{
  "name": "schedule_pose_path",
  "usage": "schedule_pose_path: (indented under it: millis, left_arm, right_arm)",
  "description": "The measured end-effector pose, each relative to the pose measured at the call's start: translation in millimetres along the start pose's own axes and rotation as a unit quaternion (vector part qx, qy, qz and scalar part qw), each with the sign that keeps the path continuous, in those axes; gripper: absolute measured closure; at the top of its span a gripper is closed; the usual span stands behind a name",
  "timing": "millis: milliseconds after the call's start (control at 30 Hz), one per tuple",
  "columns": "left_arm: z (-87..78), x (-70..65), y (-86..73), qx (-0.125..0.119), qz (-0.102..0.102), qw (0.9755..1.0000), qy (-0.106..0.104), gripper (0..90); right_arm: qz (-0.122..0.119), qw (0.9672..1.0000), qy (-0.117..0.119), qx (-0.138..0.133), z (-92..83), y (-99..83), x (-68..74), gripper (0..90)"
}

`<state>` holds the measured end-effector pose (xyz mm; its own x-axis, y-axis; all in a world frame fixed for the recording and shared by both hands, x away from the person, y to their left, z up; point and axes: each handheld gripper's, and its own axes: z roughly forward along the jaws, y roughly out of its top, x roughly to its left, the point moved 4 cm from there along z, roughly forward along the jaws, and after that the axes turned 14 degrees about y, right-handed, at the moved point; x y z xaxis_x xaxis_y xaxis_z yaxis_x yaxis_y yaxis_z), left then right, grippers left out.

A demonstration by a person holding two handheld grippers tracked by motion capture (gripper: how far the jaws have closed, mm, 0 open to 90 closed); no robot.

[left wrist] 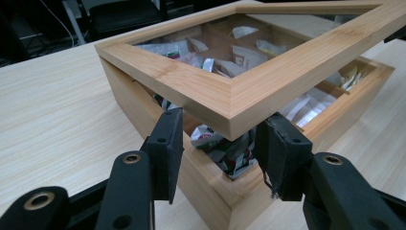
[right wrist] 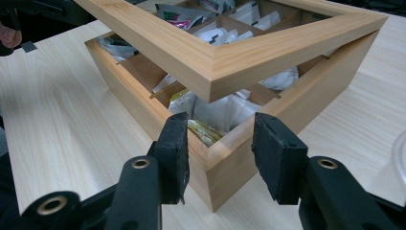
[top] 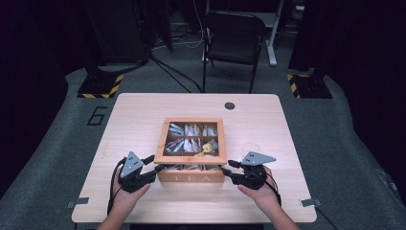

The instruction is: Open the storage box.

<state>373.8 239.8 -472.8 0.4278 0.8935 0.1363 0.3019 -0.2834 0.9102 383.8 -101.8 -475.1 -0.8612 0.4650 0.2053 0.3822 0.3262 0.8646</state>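
Tea box is sitting mid-surface, its glass-framed lid tilting partly raised. Left claw and right claw are straddling the box's two near corners, pads apart, gripping nothing. Risk: the unsupported lid is likely dropping shut onto the pads, or jolting tea sachets loose.

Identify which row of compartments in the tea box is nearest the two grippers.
The front row, directly behind the wall lettered TEA; it lies beneath the raised lid's front edge, unlike the two rows behind.
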Motion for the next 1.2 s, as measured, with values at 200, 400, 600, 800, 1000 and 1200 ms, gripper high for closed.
schedule_pose_path:
  millis: [200, 400, 600, 800, 1000, 1200]
  left_arm:
    - [-1.4, 3.1, 10.5, -0.014, -0.006, 0.9999, 0.000, 53.3]
    - [-1.7, 4.8, 17.0, -0.023, -0.015, 0.9996, 0.000, 53.3]
    - [-2.0, 6.7, 23.5, -0.030, -0.014, 0.9995, 0.002, 53.3]
    - [-2.3, 9.3, 29.6, -0.034, -0.022, 0.9992, -0.003, 53.3]
    - [-1.7, 11.8, 35.0, -0.037, -0.027, 0.9989, -0.005, 53.4]
    - [-0.8, 14.8, 42.3, -0.045, -0.028, 0.9986, -0.004, 53.4]
  right_arm:
    - [-0.003, 0.9999, -0.011, -0.010, -4.7, 11.4, -4.1, 55.1]
    - [-0.019, 0.9996, -0.015, -0.011, -6.0, 24.2, -2.7, 54.4]
    - [-0.020, 0.9994, -0.023, -0.018, -4.0, 33.0, -4.7, 51.8]
    - [-0.030, 0.9990, -0.024, -0.022, -4.6, 44.2, -3.4, 48.4]
    - [-0.042, 0.9985, -0.028, -0.022, -5.4, 54.6, -4.1, 47.5]
    - [-0.047, 0.9980, -0.029, -0.030, -6.2, 62.5, -5.6, 47.2]
